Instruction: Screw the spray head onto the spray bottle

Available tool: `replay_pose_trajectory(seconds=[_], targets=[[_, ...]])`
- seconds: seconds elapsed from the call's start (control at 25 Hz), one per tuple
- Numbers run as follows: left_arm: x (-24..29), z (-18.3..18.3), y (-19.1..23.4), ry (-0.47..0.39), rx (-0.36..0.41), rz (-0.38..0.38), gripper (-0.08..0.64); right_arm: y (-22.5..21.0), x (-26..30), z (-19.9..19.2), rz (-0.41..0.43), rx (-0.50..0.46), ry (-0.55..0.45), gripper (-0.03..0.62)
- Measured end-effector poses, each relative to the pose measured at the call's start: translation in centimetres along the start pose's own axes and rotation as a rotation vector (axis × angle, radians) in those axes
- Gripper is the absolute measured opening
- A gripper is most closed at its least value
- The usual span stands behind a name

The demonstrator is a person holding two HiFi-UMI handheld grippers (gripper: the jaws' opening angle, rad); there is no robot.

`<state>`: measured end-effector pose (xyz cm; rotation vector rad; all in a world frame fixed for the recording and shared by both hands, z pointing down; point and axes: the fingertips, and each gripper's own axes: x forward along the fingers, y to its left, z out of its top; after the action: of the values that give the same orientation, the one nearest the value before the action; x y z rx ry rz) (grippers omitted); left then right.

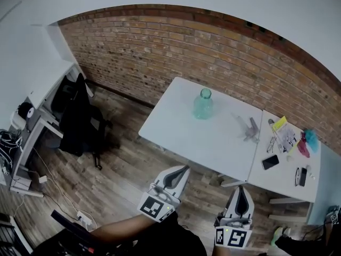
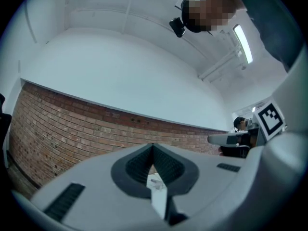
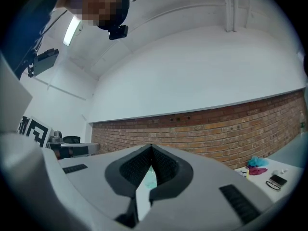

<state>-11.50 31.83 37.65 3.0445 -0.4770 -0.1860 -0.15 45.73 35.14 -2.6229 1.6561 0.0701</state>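
Two grey plastic claws with black ribbed pads are held level above the wood-plank floor (image 1: 122, 164), short of the surface. The left claw (image 1: 185, 168) has its jaws pressed together on nothing, and so does the right claw (image 1: 241, 188). Each carries one cube with square black-and-white markers at its rear.

One spray bottle (image 1: 203, 104) of translucent teal plastic, with a rounded body and a narrow neck, stands upright and uncapped near the middle of the white rectangular surface (image 1: 176, 124). Whether it holds liquid cannot be told. One spray head (image 1: 248, 128), clear and grey, lies on its side on the same surface, to the right of the bottle and apart from it.

A second white surface (image 1: 285, 180) adjoins the first on the right. It bears small loose items, among them one dark phone (image 1: 270, 161), a yellow-edged packet (image 1: 282, 129) and pink and teal cloth (image 1: 307, 142).

A red brick wall (image 1: 176, 52) runs behind both surfaces. One black office chair (image 1: 80, 119) stands at the left beside a white desk (image 1: 45, 84).
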Motion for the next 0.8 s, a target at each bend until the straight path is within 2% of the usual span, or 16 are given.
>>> replay_pose_trajectory(seconds=[0.36,0.56,0.8], targets=[[3.1,0.0,6.2,-0.009,-0.026,-0.028,0.002,2.9,6.2,-0.3,-0.014,0.006,-0.021,0.006],[3.9,0.3,5.6,0.027,-0.005,-0.081,0.002,4.8,7.3,-1.2,0.006,-0.03,0.011,0.006],[4.7,-0.6,6.4,0.042,-0.04,-0.057,0.002,3.9,8.5,-1.6,0.019,-0.017,0.005,0.006]])
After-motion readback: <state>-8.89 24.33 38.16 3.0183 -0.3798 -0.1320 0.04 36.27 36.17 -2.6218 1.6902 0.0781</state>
